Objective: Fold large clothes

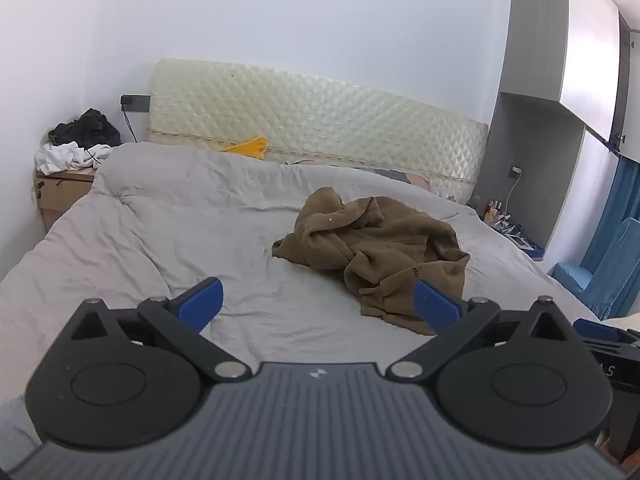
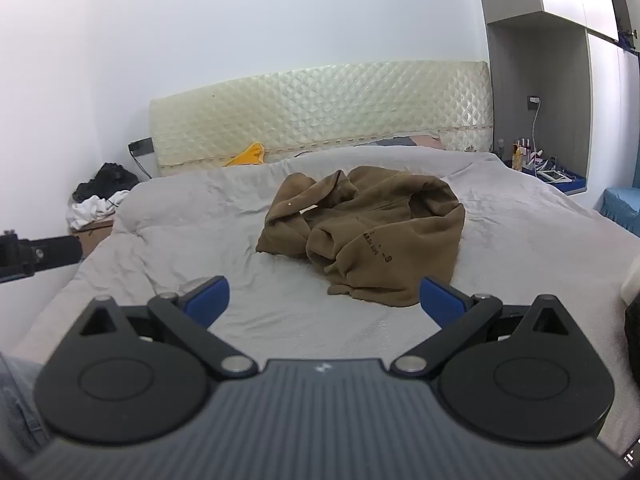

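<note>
Our left gripper (image 1: 318, 300) has its blue-padded jaws spread wide with nothing between them, and our right gripper (image 2: 324, 300) is spread just as wide and just as empty. Both hang above the near part of the grey quilted duvet (image 1: 168, 240) that covers the bed, not touching the cloth.

Ahead of both lies the task's thing, a brown fleece hooded sweatshirt (image 1: 376, 248), crumpled in a heap on the duvet near the middle of the bed, slightly to our right. In the right wrist view the sweatshirt (image 2: 368, 224) shows dark lettering on one fold, a sleeve cuff rolled toward us, and what looks like the hood bunched at the far side. Its nearest edge sits just beyond the right-hand pad in each view.

Further out stand the cream diamond-quilted headboard (image 1: 320, 120), a yellow cloth (image 1: 248, 146) tucked at its foot, and a pile of black and white clothes (image 1: 78, 144) on a cardboard box beside the bed.

We judge that folding has not begun: the step in hand is the approach. Next we should reach forward and down, pinch two separate edges such as hem or shoulders, then lift and spread the garment flat.
</note>
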Demonstrator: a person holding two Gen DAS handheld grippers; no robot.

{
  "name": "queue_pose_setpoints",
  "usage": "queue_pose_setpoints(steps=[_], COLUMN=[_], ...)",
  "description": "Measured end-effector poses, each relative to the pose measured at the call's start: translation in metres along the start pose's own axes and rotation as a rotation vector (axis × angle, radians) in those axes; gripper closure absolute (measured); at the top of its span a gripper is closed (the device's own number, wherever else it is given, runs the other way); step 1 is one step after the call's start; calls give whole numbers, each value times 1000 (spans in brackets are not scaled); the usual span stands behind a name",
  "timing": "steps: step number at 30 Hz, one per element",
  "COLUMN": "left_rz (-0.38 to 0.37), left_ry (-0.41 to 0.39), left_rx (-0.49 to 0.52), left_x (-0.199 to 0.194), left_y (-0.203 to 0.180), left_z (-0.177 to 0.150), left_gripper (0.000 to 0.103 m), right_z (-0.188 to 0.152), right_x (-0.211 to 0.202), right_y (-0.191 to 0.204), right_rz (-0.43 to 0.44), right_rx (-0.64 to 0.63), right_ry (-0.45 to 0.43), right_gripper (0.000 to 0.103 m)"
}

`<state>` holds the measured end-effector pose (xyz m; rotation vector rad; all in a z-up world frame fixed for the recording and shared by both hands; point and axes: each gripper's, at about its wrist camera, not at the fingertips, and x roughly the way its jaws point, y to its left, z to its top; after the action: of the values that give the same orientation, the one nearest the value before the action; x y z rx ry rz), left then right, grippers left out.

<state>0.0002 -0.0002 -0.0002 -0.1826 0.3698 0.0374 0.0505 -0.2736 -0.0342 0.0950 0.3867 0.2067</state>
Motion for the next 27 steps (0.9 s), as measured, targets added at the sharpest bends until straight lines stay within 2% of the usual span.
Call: queue_pose_setpoints(steps=[9,20,27], left_rz=[-10,12,0], left_ry=[-16,1,14], left_rx=[0,18,25], left_x=[-1,6,10], left_y=[0,0,0], left_z=[-1,-1,0], left_gripper=[0,0,0], right_z=[-1,3,2], right_x=[0,6,12], right_y=[0,0,-3], right_rz=[5,3,-13], right_rx=[-1,-3,2], right_ry=[3,23,32], right_gripper=[0,0,0])
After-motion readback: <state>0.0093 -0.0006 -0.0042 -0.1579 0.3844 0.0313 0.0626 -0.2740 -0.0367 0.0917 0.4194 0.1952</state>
